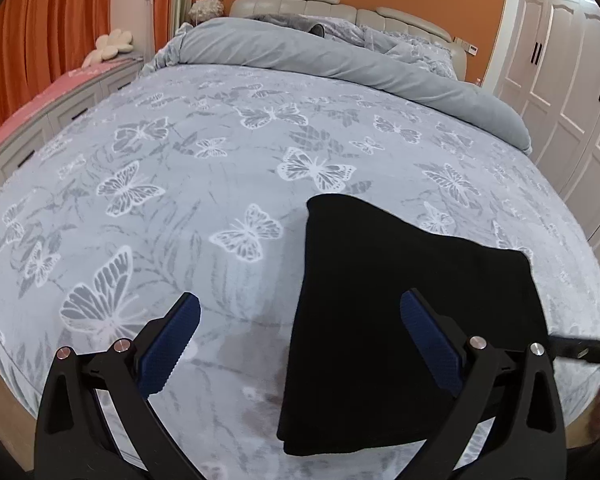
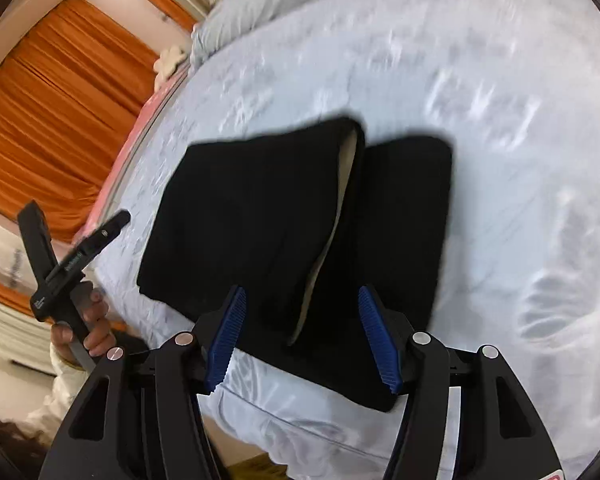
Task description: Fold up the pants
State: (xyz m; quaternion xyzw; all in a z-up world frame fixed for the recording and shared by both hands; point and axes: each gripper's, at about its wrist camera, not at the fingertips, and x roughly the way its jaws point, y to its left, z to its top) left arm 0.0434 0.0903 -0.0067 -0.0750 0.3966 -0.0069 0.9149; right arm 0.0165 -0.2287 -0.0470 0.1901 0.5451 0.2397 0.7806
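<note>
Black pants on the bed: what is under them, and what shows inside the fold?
The pants lie folded on the butterfly-print bedspread. A pale lining strip shows inside the fold. The bedspread directly beneath is covered.

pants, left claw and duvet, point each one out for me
pants [image 2: 260, 216], right wrist view, top folded layer
left claw [image 1: 300, 344], left wrist view, midway between its open fingertips
duvet [image 1: 340, 60], left wrist view, bunched fold near headboard

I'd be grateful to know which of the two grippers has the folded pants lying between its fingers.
The right gripper: the pants lie between its open fingers. The left gripper is mostly over bare bedspread, the pants beside its right finger.
</note>
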